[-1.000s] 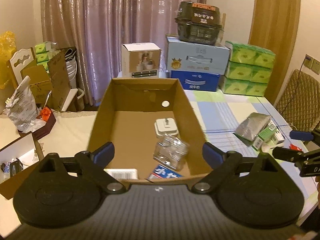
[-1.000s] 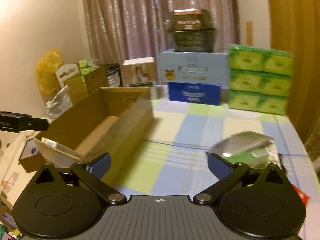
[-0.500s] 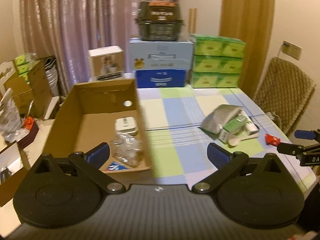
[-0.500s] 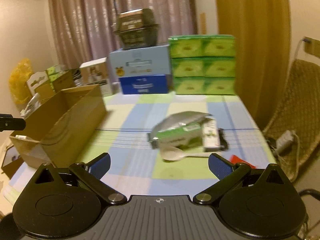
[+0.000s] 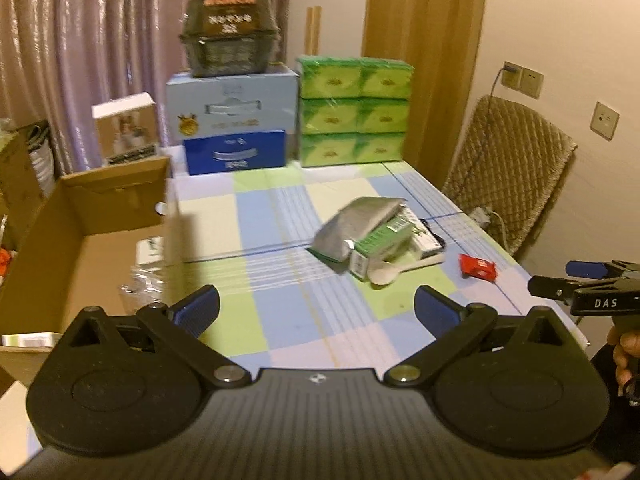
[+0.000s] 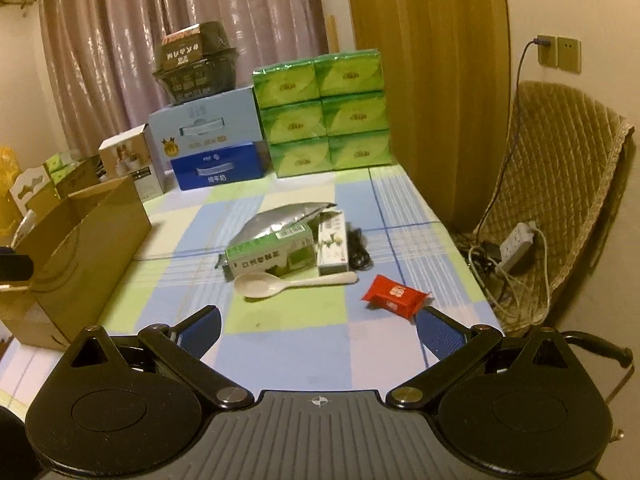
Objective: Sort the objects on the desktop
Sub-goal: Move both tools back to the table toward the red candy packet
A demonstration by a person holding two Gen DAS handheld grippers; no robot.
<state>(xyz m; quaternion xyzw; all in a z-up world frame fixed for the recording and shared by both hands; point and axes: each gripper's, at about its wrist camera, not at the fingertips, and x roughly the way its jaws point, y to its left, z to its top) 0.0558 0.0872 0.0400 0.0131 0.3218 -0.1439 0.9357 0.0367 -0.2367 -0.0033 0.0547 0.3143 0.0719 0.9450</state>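
On the checked tablecloth lies a small heap: a silver foil bag [image 6: 286,218], a green carton [image 6: 270,254], a white slim box [image 6: 333,242], a black cable [image 6: 358,250] and a cream spoon [image 6: 280,283]. A red snack packet [image 6: 396,294] lies apart, to their right. My right gripper [image 6: 318,326] hangs open and empty just short of the spoon and the packet. My left gripper [image 5: 316,308] is open and empty too, over bare cloth, with the same heap [image 5: 372,236] ahead on the right. The brown cardboard box [image 5: 86,248] at the left holds a clear plastic item and a white item.
Stacked at the table's far end are green tissue packs [image 6: 324,114], a pale blue box [image 6: 206,128], a dark blue box [image 6: 218,168] and a black basket [image 6: 194,64]. A padded chair [image 6: 560,184] and a power strip [image 6: 516,246] are at the right. The right gripper [image 5: 592,286] and a hand show at the left view's right edge.
Both views have swung right, from the cardboard box toward the heap on the cloth. The box has slid to the left edge. The spoon and the red packet came into view.
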